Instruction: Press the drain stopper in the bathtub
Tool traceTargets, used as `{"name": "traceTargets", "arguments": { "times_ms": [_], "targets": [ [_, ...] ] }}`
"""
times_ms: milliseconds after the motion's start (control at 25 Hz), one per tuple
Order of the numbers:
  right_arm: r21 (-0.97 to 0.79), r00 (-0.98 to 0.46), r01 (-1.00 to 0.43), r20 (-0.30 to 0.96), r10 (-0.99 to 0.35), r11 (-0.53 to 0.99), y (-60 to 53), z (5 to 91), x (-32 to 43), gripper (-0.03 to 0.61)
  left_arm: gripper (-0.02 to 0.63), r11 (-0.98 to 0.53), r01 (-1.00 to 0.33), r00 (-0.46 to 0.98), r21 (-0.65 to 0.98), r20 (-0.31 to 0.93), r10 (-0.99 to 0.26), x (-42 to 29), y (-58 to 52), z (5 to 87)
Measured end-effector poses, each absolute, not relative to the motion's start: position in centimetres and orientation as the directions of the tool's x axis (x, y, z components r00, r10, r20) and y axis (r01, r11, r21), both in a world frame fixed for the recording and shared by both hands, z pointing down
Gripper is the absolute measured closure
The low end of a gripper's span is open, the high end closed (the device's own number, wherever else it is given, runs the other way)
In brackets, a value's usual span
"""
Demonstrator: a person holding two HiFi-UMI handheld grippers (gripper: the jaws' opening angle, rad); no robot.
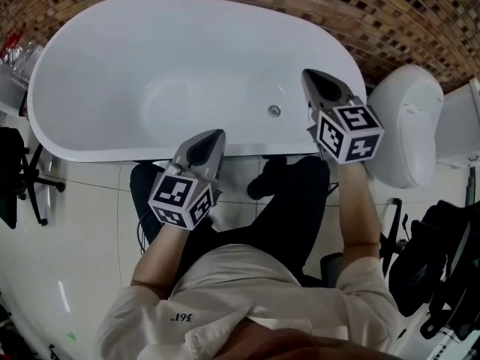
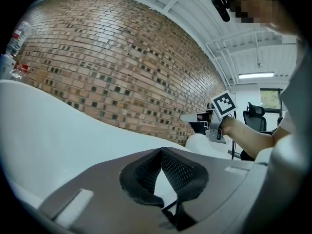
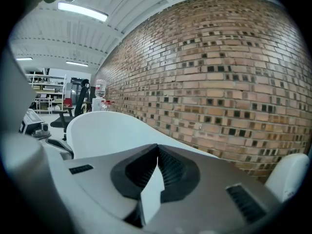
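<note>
A white oval bathtub (image 1: 90, 73) fills the upper head view. Its small round metal drain stopper (image 1: 274, 111) sits on the tub's inside near the front rim, toward the right. My left gripper (image 1: 220, 133) hovers over the front rim, left of the stopper, jaws shut on nothing. My right gripper (image 1: 306, 74) is over the tub's right end, just right of and beyond the stopper, also shut and empty. In the left gripper view the closed jaws (image 2: 160, 150) point over the tub rim (image 2: 48, 135). The right gripper's closed jaws (image 3: 157, 146) face the tub (image 3: 107, 126). Neither gripper view shows the stopper.
A white toilet (image 1: 409, 122) stands right of the tub, close to my right arm. A brick wall (image 1: 390, 21) runs behind the tub. Bottles (image 1: 15, 51) stand at the far left. Black office chairs (image 1: 22, 175) sit on the tiled floor on both sides.
</note>
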State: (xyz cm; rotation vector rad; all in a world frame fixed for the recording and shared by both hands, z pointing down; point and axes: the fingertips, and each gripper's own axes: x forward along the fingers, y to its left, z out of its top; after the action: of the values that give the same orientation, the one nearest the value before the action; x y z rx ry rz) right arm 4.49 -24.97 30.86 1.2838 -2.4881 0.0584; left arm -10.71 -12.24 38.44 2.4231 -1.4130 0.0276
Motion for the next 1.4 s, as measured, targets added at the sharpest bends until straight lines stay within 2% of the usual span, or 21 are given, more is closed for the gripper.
{"name": "traceTargets", "arguments": {
  "times_ms": [840, 1400],
  "targets": [
    [0.156, -0.523, -0.781, 0.366, -0.770, 0.605, -35.3, 32.5, 2.9, 0.571, 0.607, -0.526, -0.836, 0.546, 0.155, 0.146, -0.825, -9.1, -22.3, 35.6],
    [0.132, -0.483, -0.789, 0.471, -0.739, 0.600, -42.0, 40.0, 2.9, 0.569, 0.607, -0.535, -0.830, 0.557, 0.155, 0.238, -0.795, -7.8, -27.3, 39.9]
  ]
}}
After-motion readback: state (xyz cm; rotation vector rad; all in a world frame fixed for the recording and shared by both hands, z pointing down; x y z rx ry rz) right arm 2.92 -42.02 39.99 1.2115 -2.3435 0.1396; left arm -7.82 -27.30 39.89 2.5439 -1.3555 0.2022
